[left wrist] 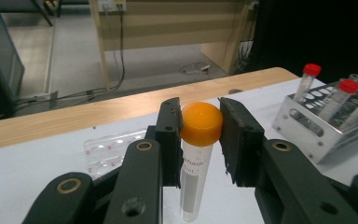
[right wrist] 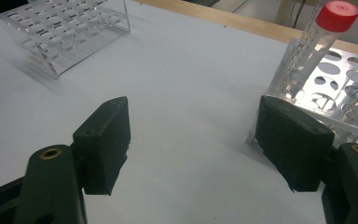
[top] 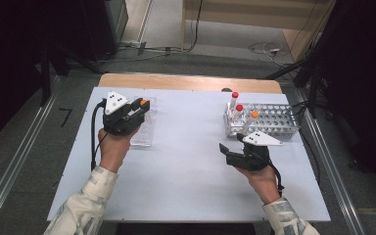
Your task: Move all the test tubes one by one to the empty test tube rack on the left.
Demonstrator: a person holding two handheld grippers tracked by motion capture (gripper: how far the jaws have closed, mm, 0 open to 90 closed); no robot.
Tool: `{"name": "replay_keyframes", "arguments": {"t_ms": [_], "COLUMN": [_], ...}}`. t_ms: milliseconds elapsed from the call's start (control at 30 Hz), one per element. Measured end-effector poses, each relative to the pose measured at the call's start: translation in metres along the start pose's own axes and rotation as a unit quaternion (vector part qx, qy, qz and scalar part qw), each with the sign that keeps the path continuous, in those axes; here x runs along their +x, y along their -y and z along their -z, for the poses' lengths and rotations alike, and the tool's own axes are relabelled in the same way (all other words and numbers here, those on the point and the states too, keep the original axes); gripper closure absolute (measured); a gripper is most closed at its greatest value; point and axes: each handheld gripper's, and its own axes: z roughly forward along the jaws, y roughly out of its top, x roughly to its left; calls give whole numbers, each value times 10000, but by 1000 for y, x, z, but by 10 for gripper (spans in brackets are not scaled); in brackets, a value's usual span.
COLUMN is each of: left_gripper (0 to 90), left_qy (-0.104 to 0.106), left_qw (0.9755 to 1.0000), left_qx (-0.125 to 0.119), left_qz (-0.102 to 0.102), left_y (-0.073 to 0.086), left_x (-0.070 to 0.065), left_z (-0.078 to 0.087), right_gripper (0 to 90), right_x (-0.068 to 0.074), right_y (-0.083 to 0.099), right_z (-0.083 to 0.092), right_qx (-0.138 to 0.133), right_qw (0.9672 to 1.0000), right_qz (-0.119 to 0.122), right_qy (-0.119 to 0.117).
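My left gripper (left wrist: 200, 123) is shut on the orange cap of a clear tube (left wrist: 195, 182), which hangs upright between the jaws. From above, this left gripper (top: 138, 108) hovers over the clear plastic rack (top: 144, 133) at the table's left, the orange cap (top: 144, 103) just visible. My right gripper (right wrist: 193, 140) stands wide open with nothing between its jaws, close to the metal rack (right wrist: 349, 88). In the high view the right gripper (top: 231, 143) sits in front of the metal rack (top: 274, 120), which holds two red-capped tubes (top: 234, 100) and an orange-capped one (top: 254, 115).
A white sheet (top: 186, 166) covers the table, with a strip of bare wood (top: 191, 81) along the far edge. Cables lie on the floor beyond. The clear rack (right wrist: 65, 32) shows far left in the right gripper view.
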Motion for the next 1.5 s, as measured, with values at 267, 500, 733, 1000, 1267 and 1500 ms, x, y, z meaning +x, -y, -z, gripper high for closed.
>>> {"name": "replay_keyframes", "arguments": {"t_ms": [267, 500, 733, 1000, 1267, 1500], "left_gripper": [701, 701, 699, 697, 677, 543], "left_qy": [-183, -217, -211, -248, -215, -136], "left_qw": [9998, 9997, 9995, 9990, 9986, 9988], "left_qx": [54, 131, 217, 374, 471, 469], "left_qz": [-33, -21, -32, -65, -146, -6], "left_y": [3, 9, 19, 35, 42, 42], "left_x": [7, 8, 7, 5, 2, 3], "left_z": [-7, -13, -20, -26, -29, -26], "right_gripper": [253, 253, 253, 253, 253, 254], "right_x": [1, 0, 0, 0, 0, -1], "right_y": [-1, -1, -1, -1, 0, 0], "right_z": [0, 1, 1, 0, 0, 0], "right_qx": [-6, -6, -19, -2, 13, 7], "right_qw": [10000, 10000, 10000, 10000, 10000, 10000], "right_qz": [14, -1, -15, -5, -5, -17], "right_qy": [-6, -1, -1, -9, -6, 9]}}
